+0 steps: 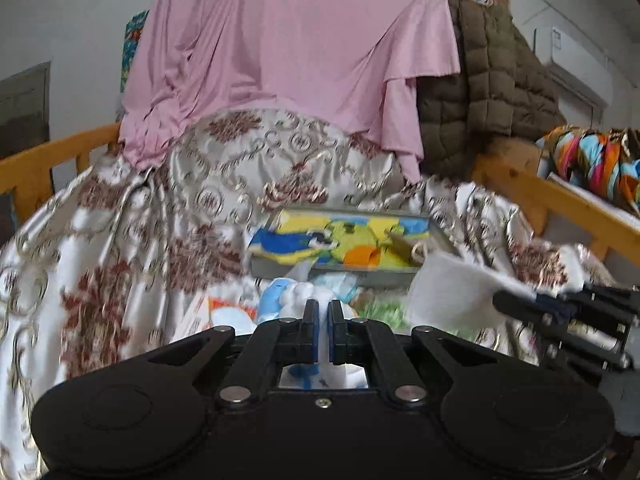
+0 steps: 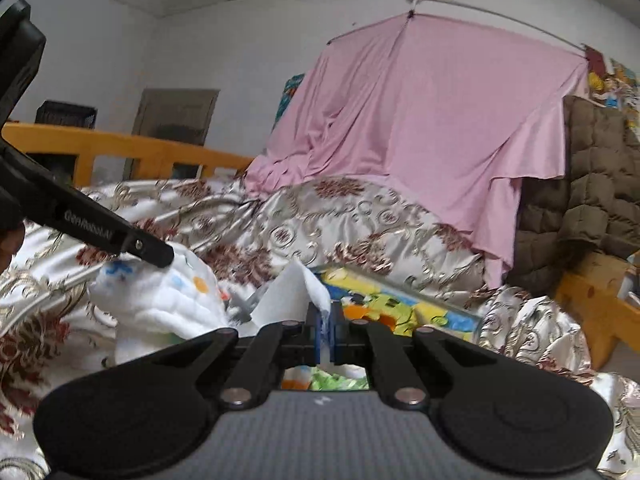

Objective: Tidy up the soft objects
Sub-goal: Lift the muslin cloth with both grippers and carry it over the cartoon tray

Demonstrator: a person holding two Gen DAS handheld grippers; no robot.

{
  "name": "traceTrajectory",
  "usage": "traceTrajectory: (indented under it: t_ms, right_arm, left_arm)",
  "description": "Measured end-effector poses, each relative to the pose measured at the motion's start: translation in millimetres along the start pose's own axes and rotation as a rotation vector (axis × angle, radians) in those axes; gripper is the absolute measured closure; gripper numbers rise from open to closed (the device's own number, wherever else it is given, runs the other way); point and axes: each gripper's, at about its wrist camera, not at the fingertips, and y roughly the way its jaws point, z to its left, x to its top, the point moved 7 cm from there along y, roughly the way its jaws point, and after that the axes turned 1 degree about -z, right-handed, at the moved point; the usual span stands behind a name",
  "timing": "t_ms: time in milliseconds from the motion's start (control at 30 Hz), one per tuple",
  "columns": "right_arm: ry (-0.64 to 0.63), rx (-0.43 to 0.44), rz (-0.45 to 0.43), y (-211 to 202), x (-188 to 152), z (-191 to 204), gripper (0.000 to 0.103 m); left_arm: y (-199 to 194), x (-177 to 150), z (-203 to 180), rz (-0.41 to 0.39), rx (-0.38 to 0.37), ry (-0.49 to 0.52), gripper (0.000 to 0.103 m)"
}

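While a folded yellow and blue cloth (image 1: 340, 240) is kept in the grey tray (image 1: 320, 271) at mid frame, a white printed cloth (image 2: 168, 300) is clamped below it by both grippers' (image 1: 323, 312) (image 2: 330, 316) jaws.

The white padded cloth (image 2: 168, 300) is smeared by motion, so its coloured prints cannot be made out. Most of it lies hidden under the left gripper (image 1: 323, 312) in that gripper's own view. The colourful box (image 1: 340, 240) is blurred and its picture unreadable, its near edge covered by cloth. The right gripper (image 1: 516, 300) runs off the picture's right edge. The patterned bedspread (image 1: 120, 240) blurs toward the left.
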Motion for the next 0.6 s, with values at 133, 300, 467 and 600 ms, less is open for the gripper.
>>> traceTrajectory:
  t_ms: [133,300,467,600]
  right_arm:
    - [0.018,-0.022,-0.016,-0.9,3.7,-10.5,0.099]
    - [0.089,-0.033,-0.010,9.2,14.1,-33.2,0.099]
    - [0.118,-0.057,-0.019,50.7,37.9,-78.8,0.099]
    - [0.176,-0.036,0.003,108.0,55.1,-119.2,0.099]
  left_arm:
    - [6.0,32.3,-11.8,-0.042,-0.025,0.024,0.100]
    - [33.8,74.6,-25.0,-0.076,-0.051,0.009,0.100]
    - [87.0,116.2,-35.5,-0.104,-0.068,0.025,0.100]
    - [141.1,139.3,-35.0,-0.118,-0.074,0.020,0.100]
